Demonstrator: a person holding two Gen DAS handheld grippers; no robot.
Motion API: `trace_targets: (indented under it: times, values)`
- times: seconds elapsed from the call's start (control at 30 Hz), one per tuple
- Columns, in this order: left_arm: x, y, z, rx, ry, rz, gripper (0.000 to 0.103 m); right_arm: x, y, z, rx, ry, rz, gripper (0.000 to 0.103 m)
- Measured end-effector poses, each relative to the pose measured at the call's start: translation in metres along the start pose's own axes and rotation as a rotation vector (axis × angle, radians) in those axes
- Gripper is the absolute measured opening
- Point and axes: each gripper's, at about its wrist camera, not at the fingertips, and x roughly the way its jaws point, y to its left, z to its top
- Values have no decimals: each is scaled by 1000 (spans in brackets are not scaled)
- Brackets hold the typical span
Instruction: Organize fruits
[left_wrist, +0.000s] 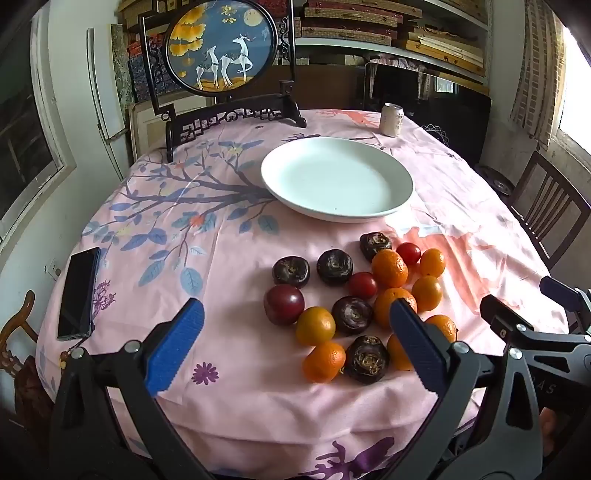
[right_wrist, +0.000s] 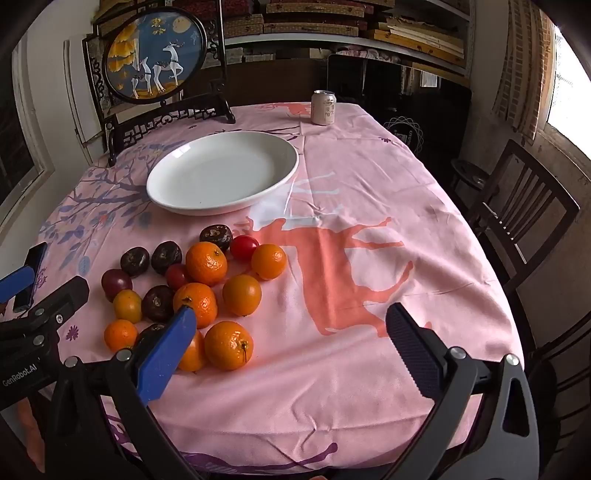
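Note:
A pile of fruit lies on the pink cloth: several oranges (left_wrist: 389, 267) (right_wrist: 205, 262), several dark brown water chestnuts (left_wrist: 334, 266) (right_wrist: 166, 256), small red tomatoes (left_wrist: 362, 285) (right_wrist: 244, 246) and a dark red plum (left_wrist: 284, 304) (right_wrist: 116, 283). An empty white plate (left_wrist: 337, 178) (right_wrist: 222, 172) stands behind the pile. My left gripper (left_wrist: 295, 314) is open and empty, held above the near side of the pile. My right gripper (right_wrist: 291, 321) is open and empty, to the right of the pile, over bare cloth.
A drink can (left_wrist: 392, 119) (right_wrist: 324, 107) stands at the far edge. A black phone (left_wrist: 79, 293) lies at the left edge. A framed deer screen (left_wrist: 221, 48) (right_wrist: 155, 55) stands at the back left. A wooden chair (right_wrist: 517, 206) is at the right.

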Motion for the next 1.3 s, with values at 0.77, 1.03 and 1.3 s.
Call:
trace_targets:
  times: [0.77, 1.03, 1.3]
  values:
    - [-1, -2, -3, 8, 0, 4, 101, -3, 1, -1, -1, -5, -1, 102]
    - [1, -2, -3, 11, 3, 6, 101, -4, 2, -1, -1, -6, 0, 102]
    - [1, -2, -2, 12, 3, 5, 101, -4, 2, -1, -1, -6, 0, 102]
